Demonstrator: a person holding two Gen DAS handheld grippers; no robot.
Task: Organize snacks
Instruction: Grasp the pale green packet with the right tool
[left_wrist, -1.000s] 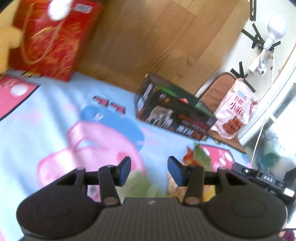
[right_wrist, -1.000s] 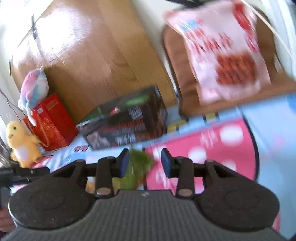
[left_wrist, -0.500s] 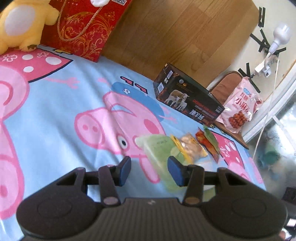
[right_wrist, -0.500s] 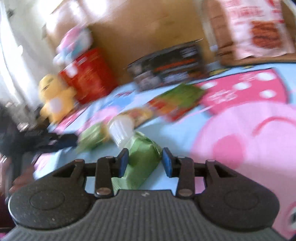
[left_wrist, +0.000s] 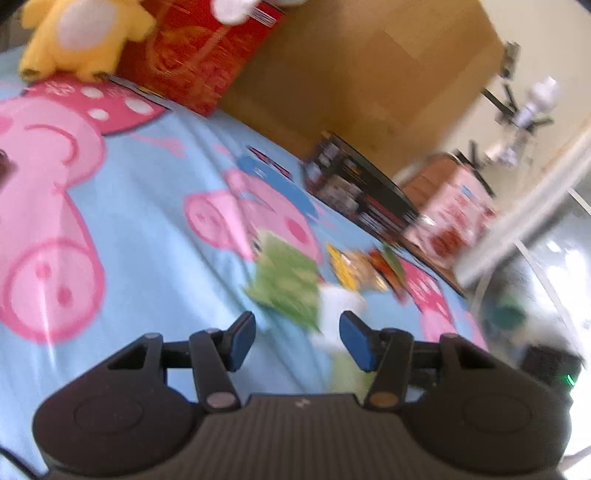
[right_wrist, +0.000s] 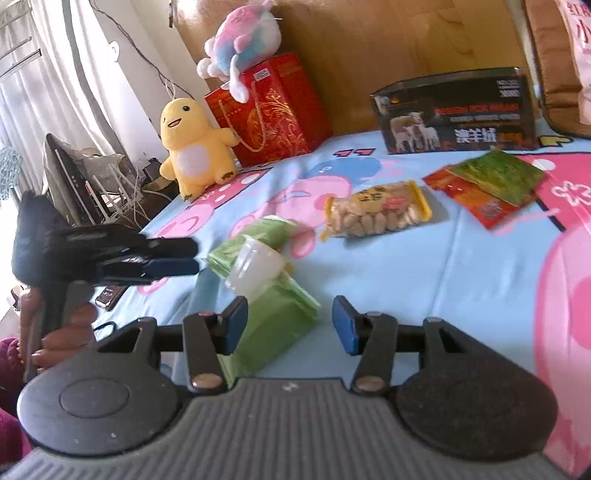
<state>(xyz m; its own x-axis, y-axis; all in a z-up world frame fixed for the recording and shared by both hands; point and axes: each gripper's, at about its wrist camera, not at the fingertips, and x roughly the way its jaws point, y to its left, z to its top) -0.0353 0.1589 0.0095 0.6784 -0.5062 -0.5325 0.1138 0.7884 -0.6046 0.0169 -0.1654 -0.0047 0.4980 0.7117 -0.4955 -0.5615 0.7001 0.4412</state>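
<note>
your snacks lie loose on the bed sheet (right_wrist: 461, 266), none in a container. the black box (right_wrist: 458, 107) stands closed at the headboard and the red gift bag (right_wrist: 273, 110) carries a plush toy (right_wrist: 240, 48) on top. your right tongs (right_wrist: 290, 325) are opening, the green pouch (right_wrist: 277, 325) lying between them but not pinched. your left tongs (left_wrist: 297, 341) are opening too, with nothing gripped. beyond lie a clear cup (right_wrist: 255, 269), a nut pack (right_wrist: 376, 212) and a red and green packet (right_wrist: 487, 184). half a second ago both tongs stood narrower, and the right tongs were close around the pouch.
</note>
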